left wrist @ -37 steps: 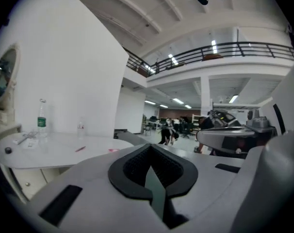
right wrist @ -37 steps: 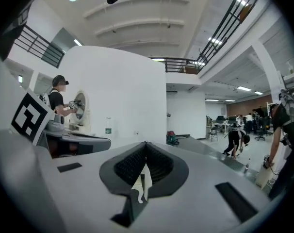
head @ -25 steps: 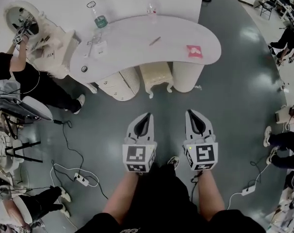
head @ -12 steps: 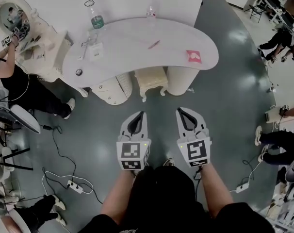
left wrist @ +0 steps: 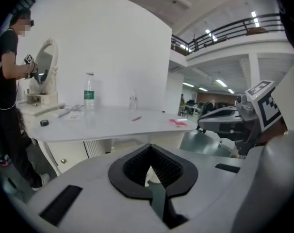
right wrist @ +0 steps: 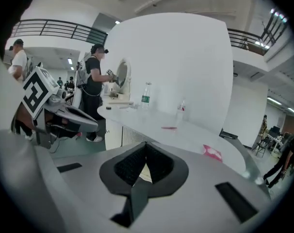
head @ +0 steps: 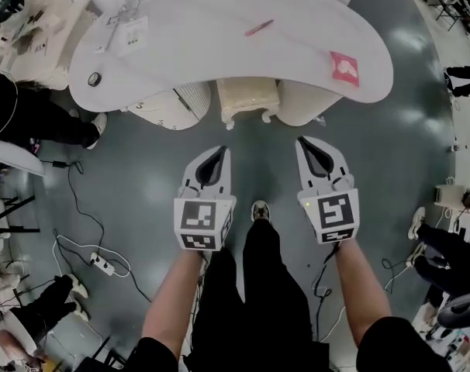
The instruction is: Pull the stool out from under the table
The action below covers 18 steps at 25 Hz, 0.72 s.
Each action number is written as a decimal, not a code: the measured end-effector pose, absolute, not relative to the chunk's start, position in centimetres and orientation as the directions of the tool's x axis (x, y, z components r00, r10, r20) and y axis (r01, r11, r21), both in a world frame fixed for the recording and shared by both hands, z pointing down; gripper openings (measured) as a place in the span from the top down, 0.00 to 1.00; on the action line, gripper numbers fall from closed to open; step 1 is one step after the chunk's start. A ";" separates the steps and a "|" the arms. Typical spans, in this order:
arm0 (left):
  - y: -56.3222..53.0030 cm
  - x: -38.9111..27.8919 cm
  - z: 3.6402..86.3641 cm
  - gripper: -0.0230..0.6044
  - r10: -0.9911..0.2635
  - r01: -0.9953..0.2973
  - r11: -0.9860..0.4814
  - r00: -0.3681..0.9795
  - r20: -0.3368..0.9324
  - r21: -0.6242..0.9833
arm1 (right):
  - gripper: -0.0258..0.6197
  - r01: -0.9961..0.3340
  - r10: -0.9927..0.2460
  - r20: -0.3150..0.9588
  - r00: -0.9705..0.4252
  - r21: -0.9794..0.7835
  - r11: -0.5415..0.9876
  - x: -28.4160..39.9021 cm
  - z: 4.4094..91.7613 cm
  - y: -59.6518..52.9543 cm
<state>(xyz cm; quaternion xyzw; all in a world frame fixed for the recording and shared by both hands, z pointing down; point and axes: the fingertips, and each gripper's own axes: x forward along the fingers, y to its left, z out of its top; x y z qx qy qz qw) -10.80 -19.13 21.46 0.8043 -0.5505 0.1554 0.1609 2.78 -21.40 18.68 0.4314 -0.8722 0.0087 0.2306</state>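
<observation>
A cream padded stool (head: 247,99) stands tucked under the front edge of the curved white table (head: 219,45), only its near side and legs showing. My left gripper (head: 221,149) hangs over the floor just short of the stool, to its left, jaws shut and empty. The right gripper (head: 304,141) is level with it, to the stool's right, also shut and empty. Neither touches the stool. In the left gripper view the shut jaws (left wrist: 149,147) point at the table (left wrist: 113,123); in the right gripper view the jaws (right wrist: 147,144) do the same.
White drum-shaped table bases (head: 181,103) flank the stool. On the tabletop lie a pink packet (head: 344,66), a pen (head: 259,28) and a water bottle (left wrist: 89,93). A person (head: 18,107) stands at the left. Cables and a power strip (head: 103,263) lie on the floor.
The table and stool have come closer and larger in the head view. Both grippers have moved forward and lower toward the stool, staying shut.
</observation>
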 end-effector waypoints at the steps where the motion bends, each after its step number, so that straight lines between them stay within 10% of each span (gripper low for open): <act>1: -19.9 -10.5 23.2 0.95 -0.836 -0.940 -0.335 0.331 0.438 0.071 | 0.95 -0.730 -0.730 0.424 -0.536 0.202 0.653 3.0 20.7 -22.2; 8: -25.0 -9.8 34.1 0.95 -0.830 -0.936 -0.353 0.317 0.459 0.007 | 0.95 -0.577 -0.654 0.461 -0.600 0.318 0.753 2.4 33.0 -26.6; 14: -27.5 -11.7 44.8 0.95 -0.791 -0.906 -0.404 0.278 0.545 -0.124 | 0.95 -0.725 -0.603 0.518 -0.607 -0.050 0.687 2.5 43.0 -30.2; 18: -29.3 -12.1 50.7 0.95 -0.779 -0.857 -0.459 0.260 0.571 -0.235 | 0.95 -0.626 -0.623 0.557 -0.549 0.221 0.748 2.3 48.4 -32.6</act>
